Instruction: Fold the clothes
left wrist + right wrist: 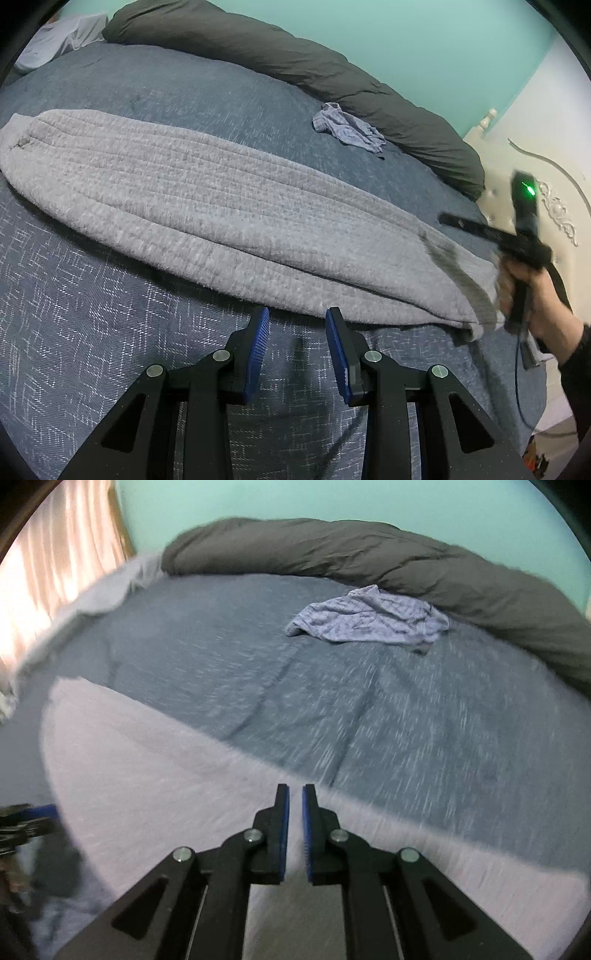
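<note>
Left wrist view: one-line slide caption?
Left gripper open and empty at the near edge of a folded grey fleece garment on a blue bedspread; crumpled blue cloth awaits behind.

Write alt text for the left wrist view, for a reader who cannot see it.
A long grey knitted garment lies folded flat across a blue patterned bedspread. The left gripper hovers open and empty at its near edge, while the right gripper, held in a hand, is at the garment's right end. A crumpled pale blue cloth lies beyond.
</note>
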